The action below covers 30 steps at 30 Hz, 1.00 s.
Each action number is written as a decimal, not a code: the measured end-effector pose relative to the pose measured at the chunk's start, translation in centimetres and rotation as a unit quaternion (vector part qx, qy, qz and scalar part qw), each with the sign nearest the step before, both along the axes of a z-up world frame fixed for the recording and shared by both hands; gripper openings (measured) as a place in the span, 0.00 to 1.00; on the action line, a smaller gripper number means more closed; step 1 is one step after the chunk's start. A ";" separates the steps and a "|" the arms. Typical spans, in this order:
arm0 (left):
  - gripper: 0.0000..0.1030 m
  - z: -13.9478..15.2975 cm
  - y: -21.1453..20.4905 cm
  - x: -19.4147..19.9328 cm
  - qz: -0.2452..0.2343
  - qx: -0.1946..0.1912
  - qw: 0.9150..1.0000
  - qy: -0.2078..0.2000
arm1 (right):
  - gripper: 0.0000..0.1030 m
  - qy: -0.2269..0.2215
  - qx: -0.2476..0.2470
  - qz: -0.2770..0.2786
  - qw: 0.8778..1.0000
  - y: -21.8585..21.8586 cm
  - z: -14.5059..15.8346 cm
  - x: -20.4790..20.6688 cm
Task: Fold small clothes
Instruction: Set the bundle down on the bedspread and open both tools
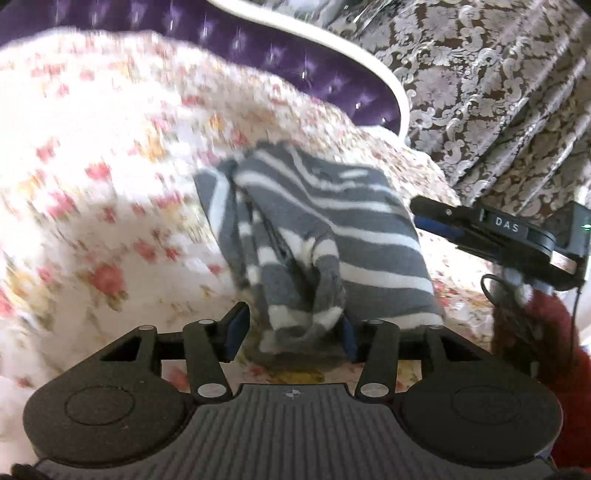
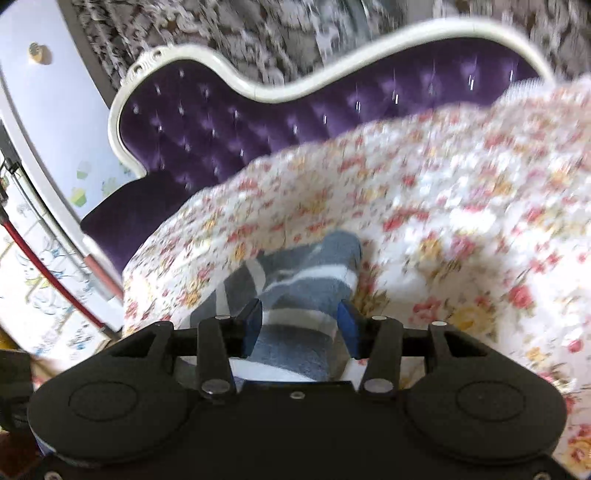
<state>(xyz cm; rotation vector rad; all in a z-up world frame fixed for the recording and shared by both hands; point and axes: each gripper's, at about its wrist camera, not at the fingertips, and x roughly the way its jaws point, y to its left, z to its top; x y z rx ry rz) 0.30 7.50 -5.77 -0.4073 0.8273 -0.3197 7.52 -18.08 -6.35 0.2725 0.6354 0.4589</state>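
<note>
Striped garment point(image 1: 332, 236) lies bunched on our floral bedspread point(image 1: 92, 184), centre of frame. Our left gripper point(image 1: 291, 332) and right gripper point(image 2: 299, 325) straddle its folds, jaws parted, apparently not pinching the cloth.

Bright daylight, strong — floral bedspread point(image 1: 92, 155) blown out to white at left in the left view. Heavy motion blur on bedspread and curtain point(image 2: 258, 33) in both views; gripper bodies stay sharp. Fisheye bends the headboard point(image 2: 221, 122) — dark corners.
</note>
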 end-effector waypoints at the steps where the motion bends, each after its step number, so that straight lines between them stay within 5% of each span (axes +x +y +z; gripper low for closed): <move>1: 0.47 0.6 0.1 -0.3 0.004 0.008 1.000 -0.013 | 0.54 -0.009 -0.006 -0.004 1.000 0.1 0.1 -0.3; 8: 0.56 5.0 -0.8 -2.0 0.013 0.031 0.993 -0.110 | 0.54 -0.037 -0.031 -0.016 0.999 0.3 -0.1 -2.1; 13: 0.65 4.7 -3.5 0.6 -0.003 0.042 0.990 -0.138 | 0.54 -0.058 -0.060 -0.019 0.996 0.8 0.0 -3.2; 21: 0.69 -1.0 -4.3 2.7 0.022 0.128 0.988 -0.081 | 0.52 -0.078 -0.081 -0.011 0.994 1.7 0.4 -3.7; 25: 0.72 -2.8 -1.7 2.1 0.055 0.067 0.995 -0.045 | 0.48 -0.086 -0.089 0.012 0.992 3.0 0.6 -2.9; 30: 0.73 -2.6 -1.5 1.3 0.061 0.070 0.994 -0.051 | 0.48 -0.066 -0.118 0.010 0.991 5.0 -1.0 -0.7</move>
